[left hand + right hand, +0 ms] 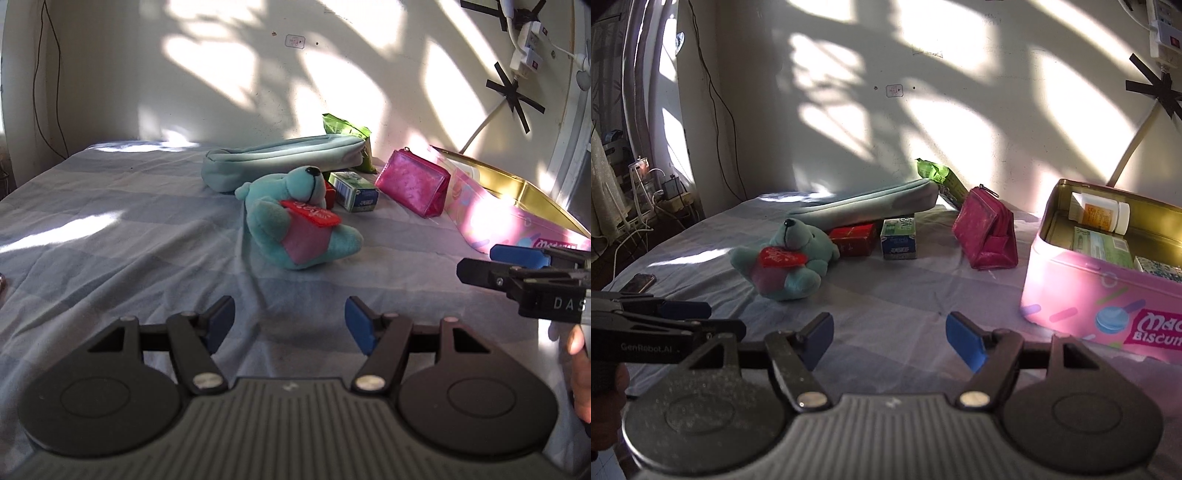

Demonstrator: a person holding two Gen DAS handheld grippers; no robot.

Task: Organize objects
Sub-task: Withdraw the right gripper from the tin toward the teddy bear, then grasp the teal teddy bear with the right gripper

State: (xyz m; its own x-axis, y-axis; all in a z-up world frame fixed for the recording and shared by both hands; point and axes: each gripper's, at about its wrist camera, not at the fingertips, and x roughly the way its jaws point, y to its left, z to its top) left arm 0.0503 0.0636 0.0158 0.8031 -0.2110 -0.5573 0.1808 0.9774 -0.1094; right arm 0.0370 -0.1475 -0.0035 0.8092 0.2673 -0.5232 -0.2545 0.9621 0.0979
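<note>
Nearest, the left gripper and right gripper both hang with jaws wide and empty over the cloth's near edge; beyond sits the teal plush, mid-cloth; the pink tin stands at the right edge (already part filled); farther back, the pencil case leans on the small boxes, so I'd guess pulling one out would topple it.

Patchy sunlight, hard shadows, fisheye warp
</note>
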